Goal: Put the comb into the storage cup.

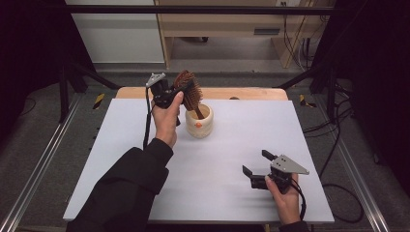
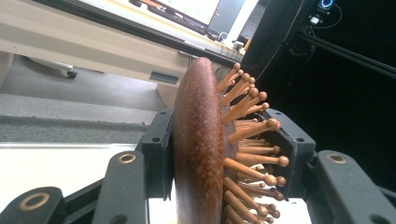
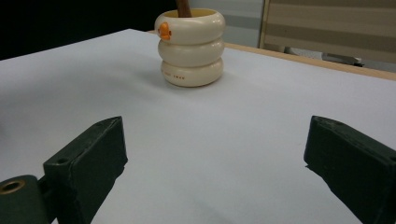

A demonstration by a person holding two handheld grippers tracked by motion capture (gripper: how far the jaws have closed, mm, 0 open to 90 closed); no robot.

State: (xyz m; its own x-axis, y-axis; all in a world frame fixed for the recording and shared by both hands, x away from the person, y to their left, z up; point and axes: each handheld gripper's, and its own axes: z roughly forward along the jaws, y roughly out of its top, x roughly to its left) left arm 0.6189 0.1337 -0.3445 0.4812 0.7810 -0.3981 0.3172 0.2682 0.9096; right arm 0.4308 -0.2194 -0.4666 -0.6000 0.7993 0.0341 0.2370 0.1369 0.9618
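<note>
Your left gripper (image 1: 175, 93) is raised over the far part of the white table (image 1: 125, 145) and clamps the head of a wooden hairbrush (image 1: 189, 92); in the left gripper view the jaws press on the two faces of the brush head, one pad against its smooth reddish-brown back (image 2: 198, 140), the other set among its ball-tipped wooden pins (image 2: 252, 135). The brush stands tilted, head uppermost, with its handle (image 1: 198, 114) reaching down into a cream holder (image 1: 199, 123) built like stacked rings, which stands on the table just beside your left hand (image 1: 167, 121). In the right gripper view the same holder (image 3: 190, 46) stands upright well ahead of the jaws, an orange mark (image 3: 164, 31) on its top ring and the brush handle (image 3: 183, 7) rising from its mouth. Your right gripper (image 1: 258, 168) rests low at the near right part of the table, well apart from holder and brush; its jaws stand wide apart with bare table surface between them and grasp nothing. Your right hand (image 1: 285, 195) holds it from behind, and a black cable (image 1: 303, 203) trails from it toward the table's near edge.
</note>
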